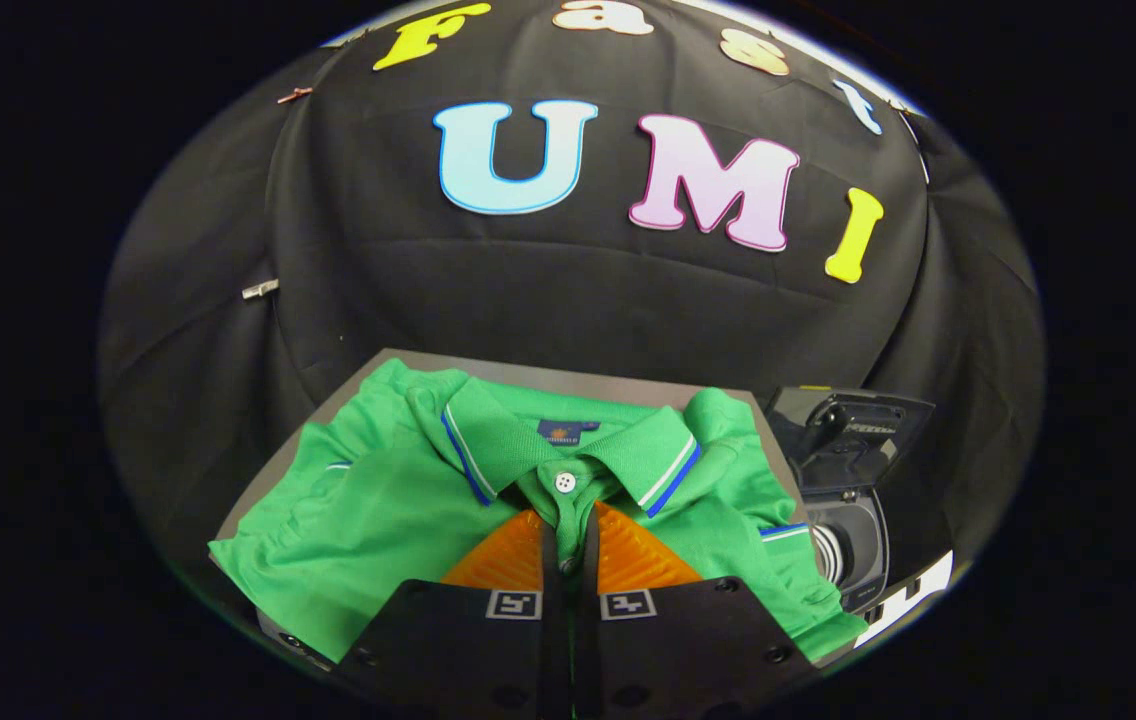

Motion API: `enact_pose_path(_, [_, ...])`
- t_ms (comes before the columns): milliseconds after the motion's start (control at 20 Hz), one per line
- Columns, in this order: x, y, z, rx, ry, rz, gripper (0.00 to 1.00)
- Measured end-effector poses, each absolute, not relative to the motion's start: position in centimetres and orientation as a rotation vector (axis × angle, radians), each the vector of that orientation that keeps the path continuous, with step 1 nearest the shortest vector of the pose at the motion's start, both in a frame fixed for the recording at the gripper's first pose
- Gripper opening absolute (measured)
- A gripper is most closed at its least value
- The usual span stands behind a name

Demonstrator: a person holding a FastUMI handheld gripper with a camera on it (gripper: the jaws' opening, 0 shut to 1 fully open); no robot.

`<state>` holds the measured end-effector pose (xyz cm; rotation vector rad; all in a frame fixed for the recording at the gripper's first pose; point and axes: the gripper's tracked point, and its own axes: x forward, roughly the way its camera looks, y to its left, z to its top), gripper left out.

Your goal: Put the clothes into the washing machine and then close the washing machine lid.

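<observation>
One green polo shirt (378, 500) lies spread flat on a grey table (568, 375), collar toward the booth's black cloth wall (568, 300), hem end toward the gripper. Collar has white and blue stripe trim at its edges, a dark label inside the neck, and a white button (565, 482) on the placket just ahead of the fingertips. Gripper (569, 535) sits low over the shirt's chest, fingers (503, 555) nearly together with only a thin gap between them; a narrow fold of the placket fabric runs into that gap, and both pads appear to press on it, so I read it as pinching the shirt at the placket just below the button. Shirt fabric shows small wrinkles around the pinch point, the rest looks flat on the table. Left sleeve and right sleeve both spread out to the sides, the right one with a white-blue cuff band reaching toward the table's right edge. Washing machine (853, 520) stands just beside the table on the right, lower than the tabletop, partly hidden by the shirt's right sleeve. Its lid (848, 425) is up, tilted back, dark with a glossy face; the drum opening below it is open and something striped pale and dark shows at the rim, too small to identify. Shirt is entirely on the table, none of it in the machine.
</observation>
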<state>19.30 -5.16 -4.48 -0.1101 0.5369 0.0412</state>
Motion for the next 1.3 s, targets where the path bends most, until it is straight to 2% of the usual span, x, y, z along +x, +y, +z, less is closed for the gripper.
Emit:
enact_pose_path(300, [18.9, -5.3, -2.2, -0.096, 0.458, 0.080, 0.07])
enact_pose_path(500, [19.2, -8.4, 0.7, -0.061, 0.376, 0.076, 0.06])
enact_pose_path(950, [19.8, -21.5, 5.0, -0.053, 0.297, -0.009, 0.06])
enact_pose_path(1300, [20.2, -33.6, 4.5, -0.052, 0.276, -0.068, 0.06])
